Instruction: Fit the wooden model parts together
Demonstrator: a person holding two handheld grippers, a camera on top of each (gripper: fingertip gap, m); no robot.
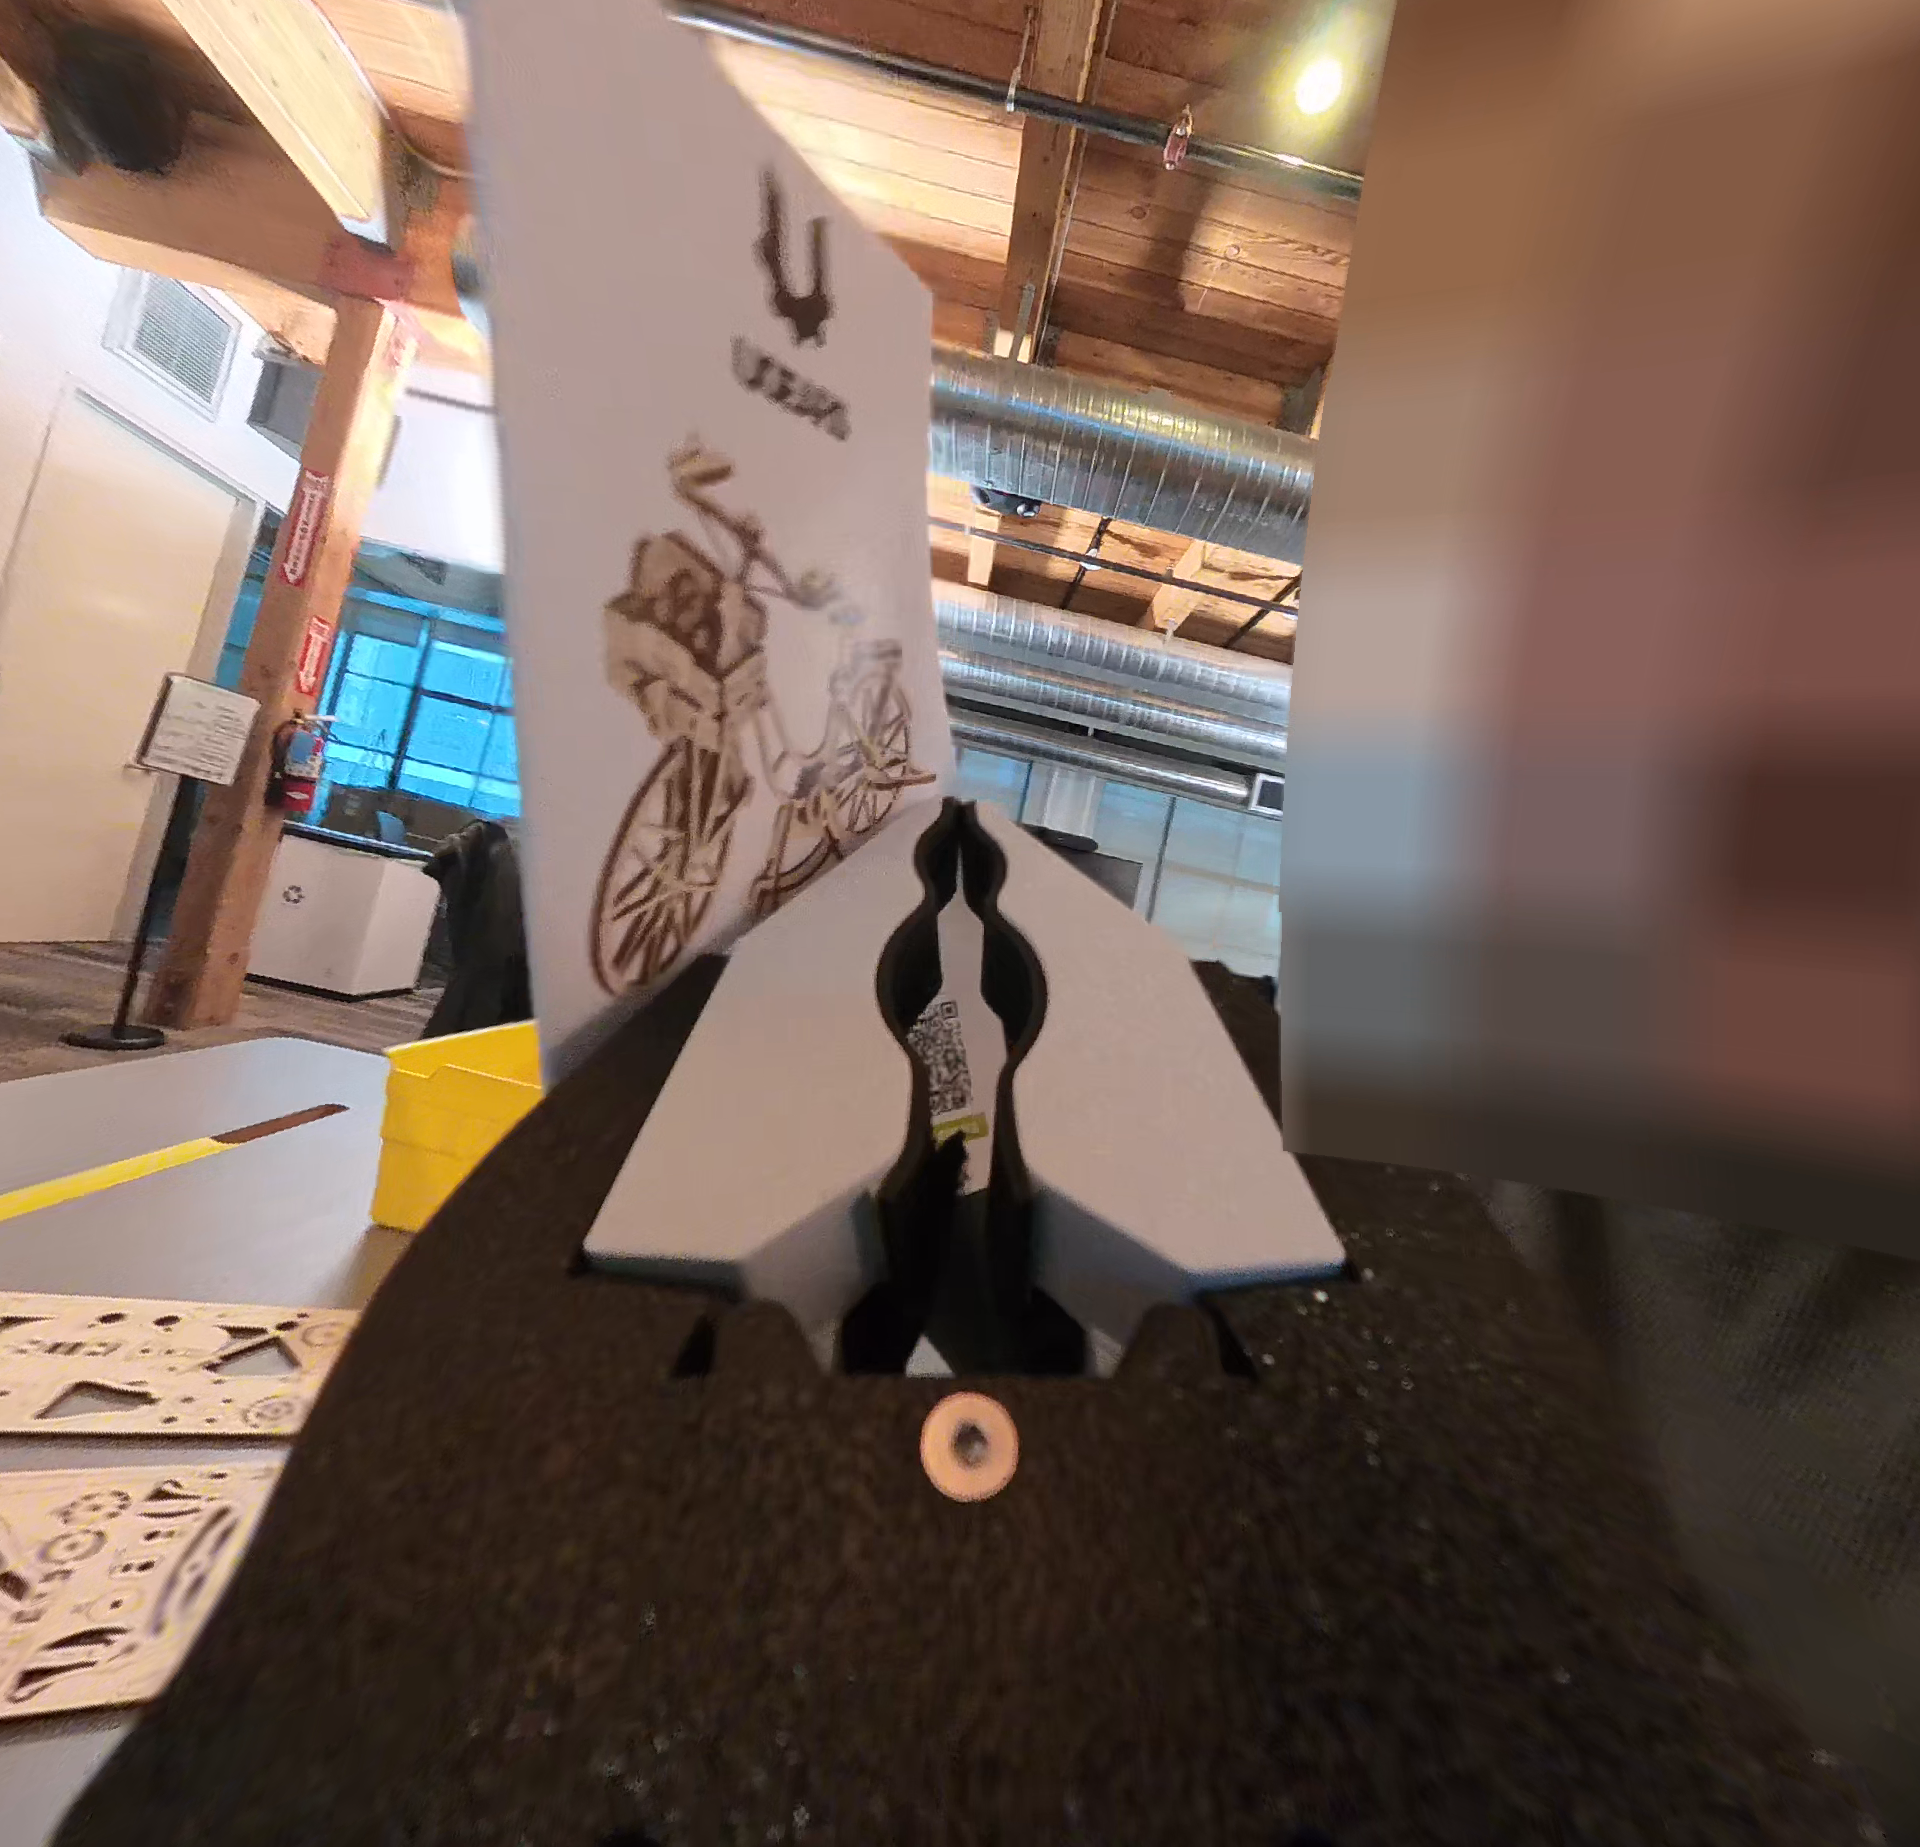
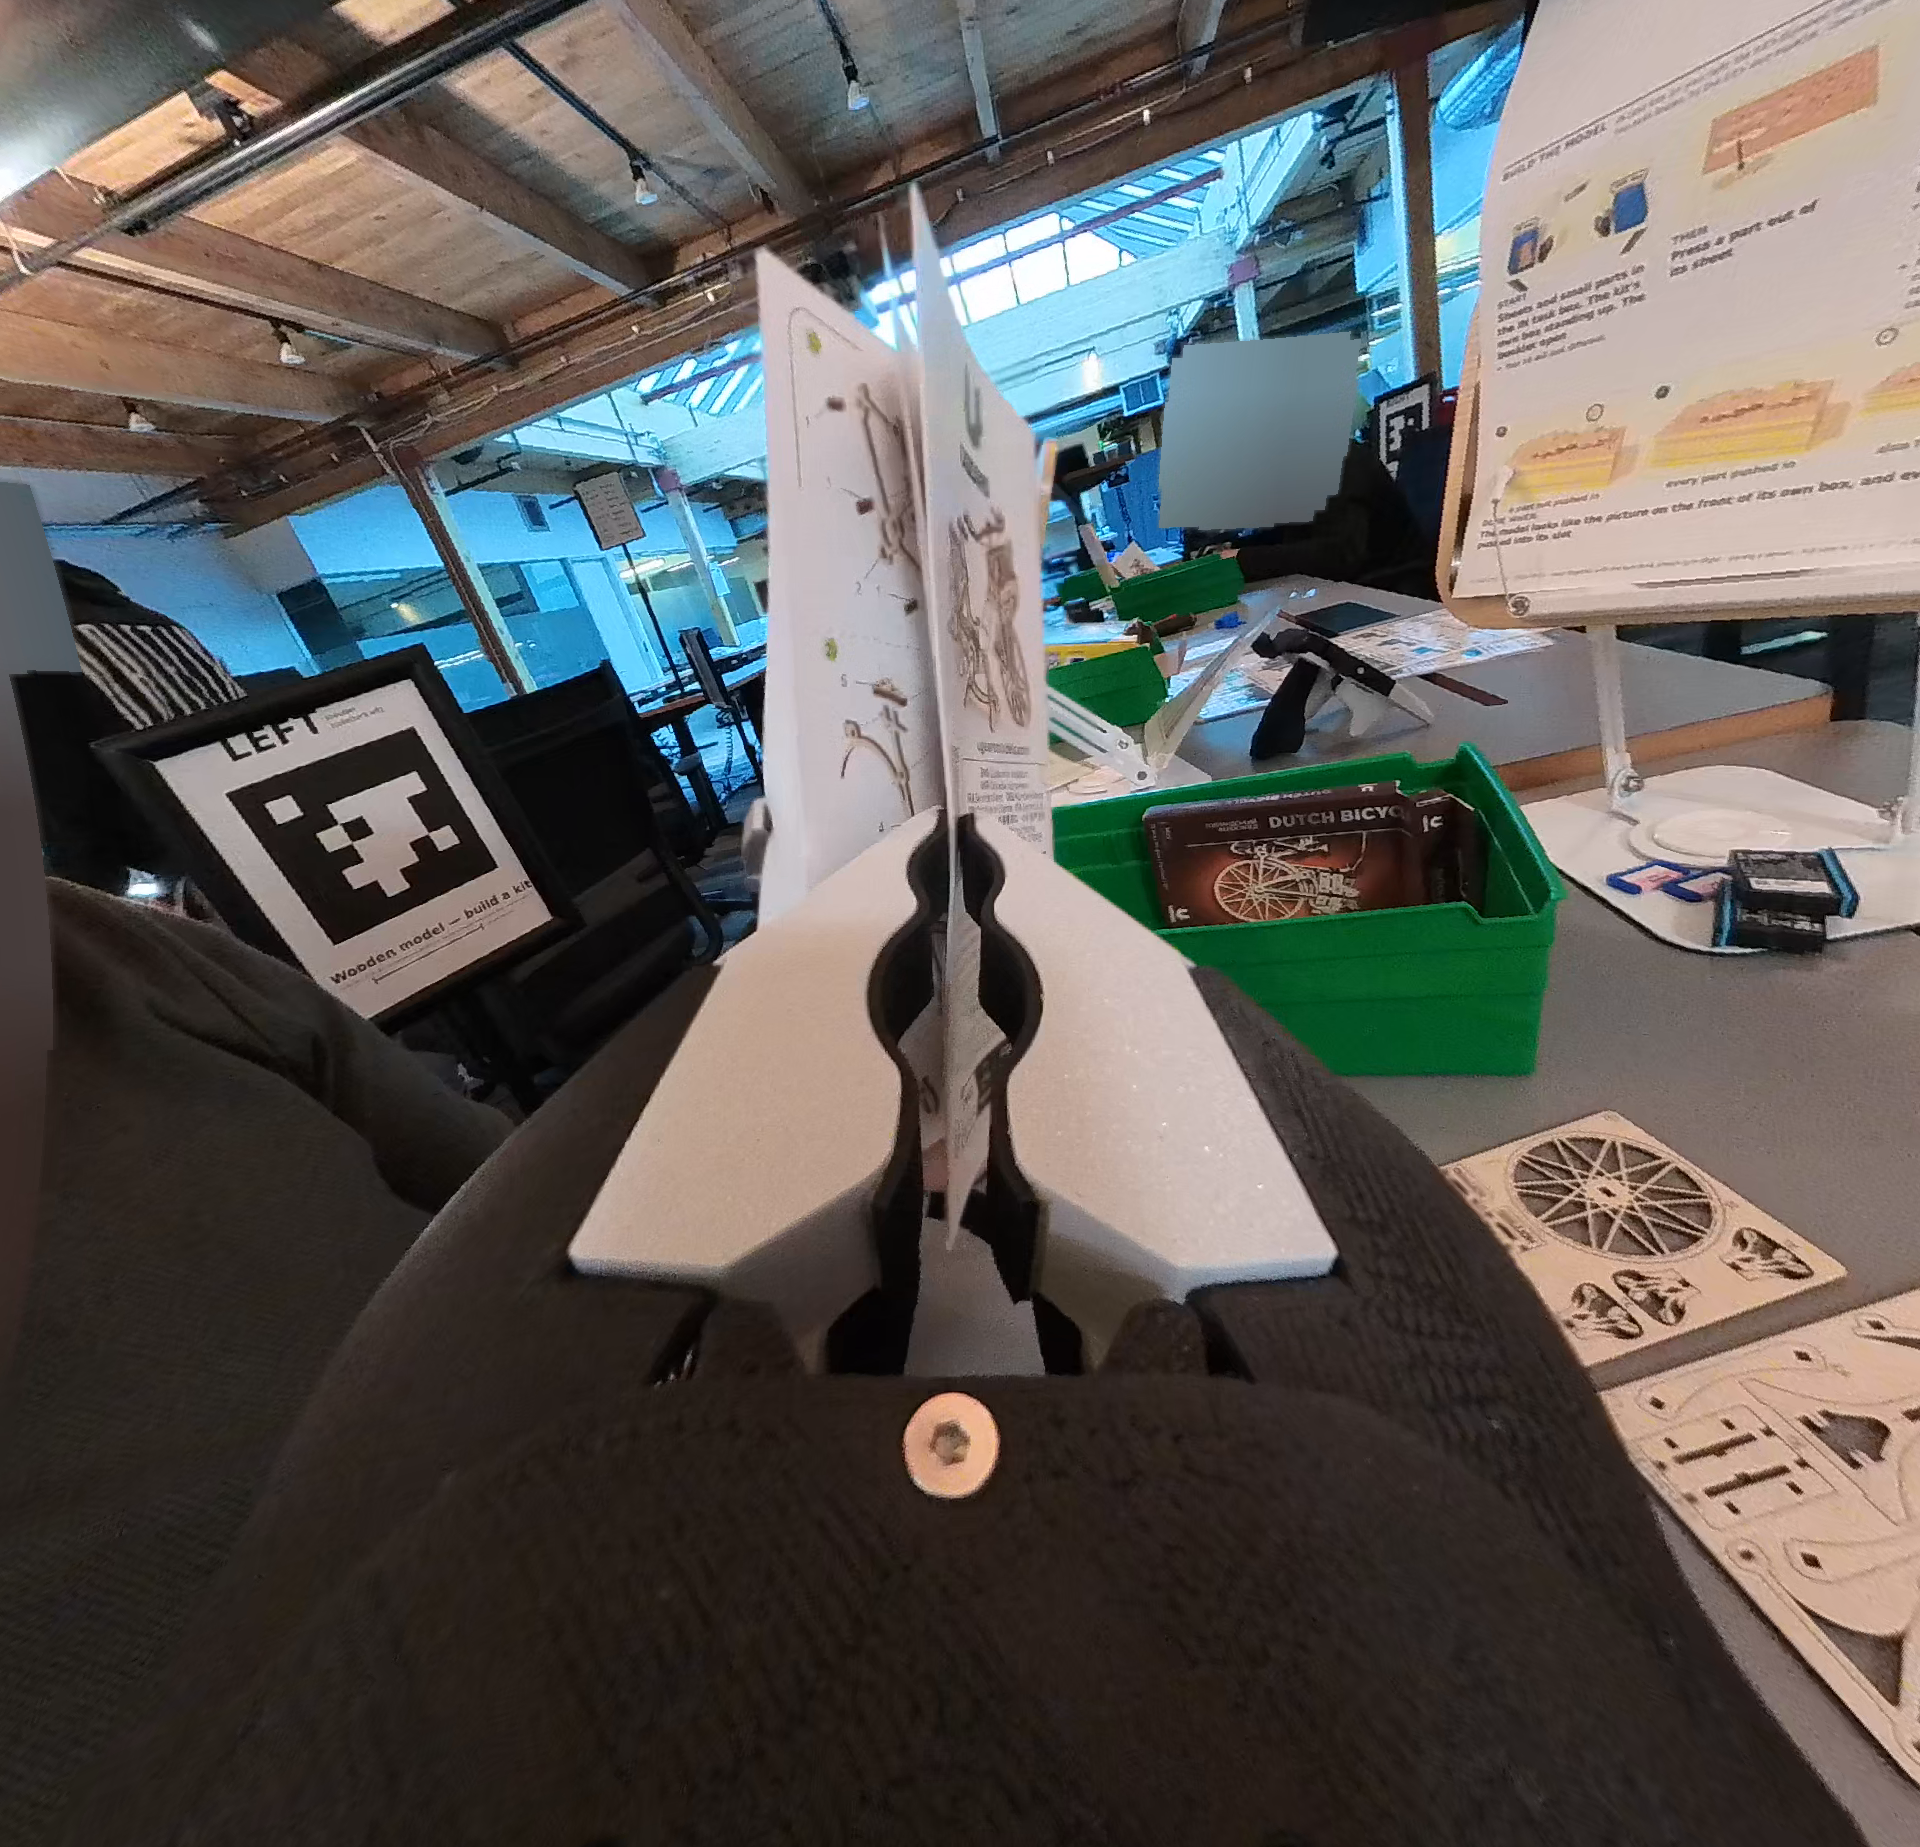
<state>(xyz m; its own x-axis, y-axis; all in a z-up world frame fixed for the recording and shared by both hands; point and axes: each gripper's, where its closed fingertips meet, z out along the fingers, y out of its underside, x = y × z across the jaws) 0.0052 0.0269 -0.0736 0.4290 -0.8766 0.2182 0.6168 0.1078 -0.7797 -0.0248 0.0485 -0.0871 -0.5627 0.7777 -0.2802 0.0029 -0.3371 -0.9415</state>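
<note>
Assembly: apparently not begun. Left gripper (image 1: 961, 810) and right gripper (image 2: 954, 821) each pinch the instruction booklet (image 1: 717, 509); wooden part sheets (image 2: 1631, 1226) lie uncut beside the jaws.

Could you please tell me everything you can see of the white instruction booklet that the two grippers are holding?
The instruction booklet is thin white paper, held upright off the table. Its cover bears a dark logo above a brown drawing of a bicycle with a basket; a printed code sits near the bottom edge. It is partly opened, and inner pages show numbered assembly diagrams. The left gripper and right gripper are each shut on its lower edge.
</note>
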